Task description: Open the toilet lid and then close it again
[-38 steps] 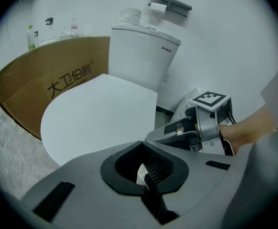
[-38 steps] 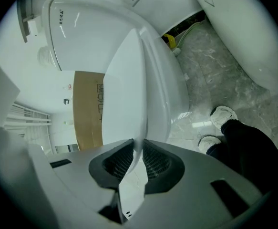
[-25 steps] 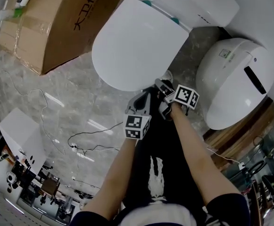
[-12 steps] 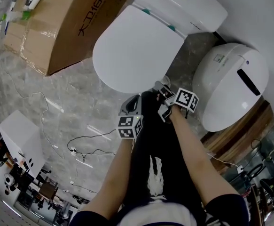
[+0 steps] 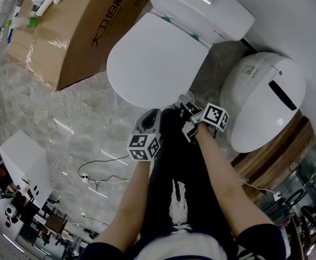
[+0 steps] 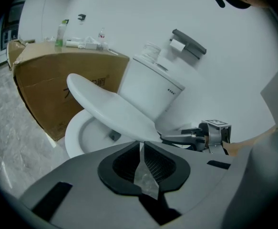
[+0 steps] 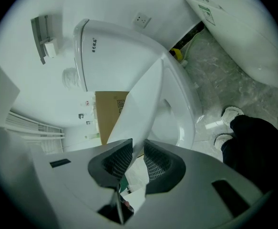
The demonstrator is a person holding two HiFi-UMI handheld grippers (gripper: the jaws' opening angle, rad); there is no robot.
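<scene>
The white toilet lid [image 5: 152, 58] is tilted partly up off the bowl [image 6: 81, 135], hinged at the tank [image 5: 201, 7]. My right gripper [image 5: 186, 99] is at the lid's front right edge. In the right gripper view that edge [image 7: 139, 109] runs down between the pads of the right gripper [image 7: 138, 154], which grip it; these jaws have just been opening a little. My left gripper [image 5: 153, 114] hangs back from the lid's front rim, apart from it. Its jaws have just been opening, and the left gripper [image 6: 141, 149] shows only a narrow slit with nothing in it.
A large cardboard box [image 5: 76, 31] with bottles on top stands left of the toilet. A second white toilet unit [image 5: 263, 104] lies at the right on a wooden pallet. Cables [image 5: 98, 161] trail over the marble floor. The person's shoes [image 7: 229, 116] stand by the bowl.
The left gripper has drawn back from the lid's front rim toward the person. The right gripper has stayed at the lid's edge and risen with it.
</scene>
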